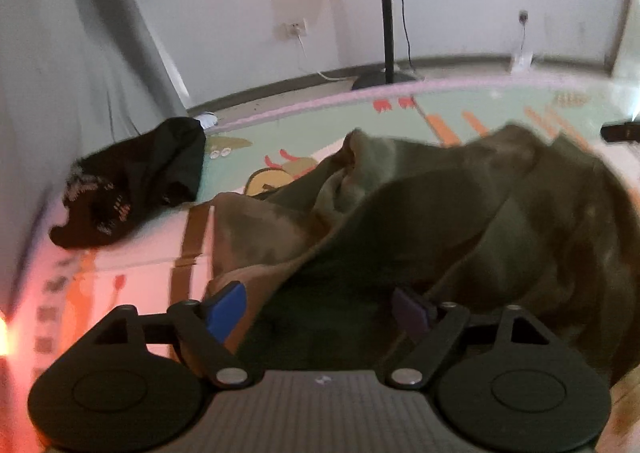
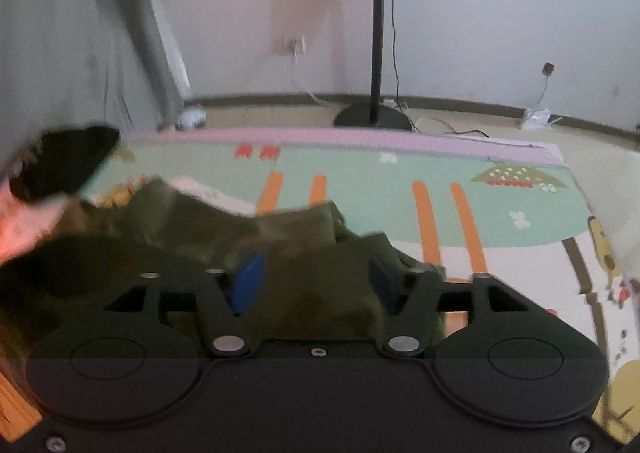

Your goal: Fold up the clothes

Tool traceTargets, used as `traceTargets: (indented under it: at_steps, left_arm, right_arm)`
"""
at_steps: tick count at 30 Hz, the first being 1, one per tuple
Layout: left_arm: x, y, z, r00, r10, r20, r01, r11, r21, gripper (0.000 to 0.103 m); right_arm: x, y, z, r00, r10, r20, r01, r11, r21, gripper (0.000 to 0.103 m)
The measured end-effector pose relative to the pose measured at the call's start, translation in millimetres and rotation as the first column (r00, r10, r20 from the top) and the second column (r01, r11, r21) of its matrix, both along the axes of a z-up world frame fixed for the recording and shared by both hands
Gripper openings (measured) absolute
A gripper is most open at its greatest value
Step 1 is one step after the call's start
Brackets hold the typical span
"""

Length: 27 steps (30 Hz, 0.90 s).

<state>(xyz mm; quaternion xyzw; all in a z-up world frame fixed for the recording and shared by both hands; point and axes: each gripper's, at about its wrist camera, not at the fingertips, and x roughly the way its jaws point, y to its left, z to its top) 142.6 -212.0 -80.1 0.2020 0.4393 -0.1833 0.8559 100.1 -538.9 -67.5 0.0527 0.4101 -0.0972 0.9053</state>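
While both views are smeared with motion blur, the main thing is plain enough: an olive-green garment [image 1: 460, 213] lies crumpled on a patterned play mat [image 1: 320, 125], bunched into folds with a lighter brownish flap turned up at its left side. Seen from the left wrist, the left gripper [image 1: 320, 313] sits low at the near edge of this cloth, its blue-padded fingers [image 1: 226, 311] spread wide, and dark fabric fills the gap between them; the pads do not press on it, so the jaws stand open with the garment lying between and just ahead of them. From the right wrist, the right gripper [image 2: 316, 283] likewise has its blue pads [image 2: 248, 285] set wide apart, and the olive-green garment [image 2: 304, 253] spreads across the space between them and off to the left, reaching past the left finger; whether the cloth touches the pads I cannot tell through the blur. To the right of that gripper the play mat [image 2: 400, 181] lies bare, showing orange stripes on a mint ground with a pink border at the far edge. A separate black garment [image 1: 132, 181] with pale markings rests on the mat's far left corner, well apart from the green one, near a grey curtain [image 1: 72, 53]. Beyond the mat a black stand [image 2: 374, 53] rises from the floor against a white wall [image 2: 480, 13].
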Motion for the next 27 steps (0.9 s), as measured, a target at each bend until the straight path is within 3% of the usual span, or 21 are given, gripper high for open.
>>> traceTargets:
  at_steps: [3,6,14,17,18,21,24,27]
  left_arm:
    - [-10,4,-8,0.997,-0.064,0.045,0.062,0.997,0.039,0.083]
    - [-18,9,-13,0.984,-0.158,0.084,0.153,0.986,0.065,0.083]
    - [-13,-4,-25,0.932,-0.334,0.138,0.303,0.931,0.206,0.083]
    - [-9,-7,-24,0.909,-0.415,0.045,0.405,0.902,0.149,0.087]
    - [-7,-9,-26,0.907,-0.419,0.043,0.407,0.898,0.163,0.089]
    - [3,-11,-34,0.921,-0.386,0.049,0.368,0.906,0.209,0.089]
    - [25,-2,-36,0.959,-0.280,0.042,0.268,0.945,0.186,0.090]
    - [43,8,-43,0.976,-0.218,0.004,0.213,0.958,0.193,0.086]
  right_arm:
    - [0,-6,-17,0.998,0.051,-0.021,-0.052,0.998,-0.038,0.067]
    - [3,-22,-32,0.989,0.137,-0.060,-0.137,0.991,0.007,0.068]
    - [28,-53,-55,0.931,0.316,-0.182,-0.312,0.949,0.051,0.071]
    - [38,-61,-58,0.908,0.364,-0.208,-0.353,0.931,0.089,0.074]
    - [42,-64,-60,0.903,0.372,-0.217,-0.357,0.928,0.102,0.075]
    - [53,-70,-64,0.895,0.379,-0.236,-0.358,0.925,0.126,0.076]
    - [62,-74,-67,0.899,0.372,-0.230,-0.349,0.927,0.135,0.076]
    - [70,-76,-70,0.902,0.370,-0.223,-0.343,0.927,0.151,0.071]
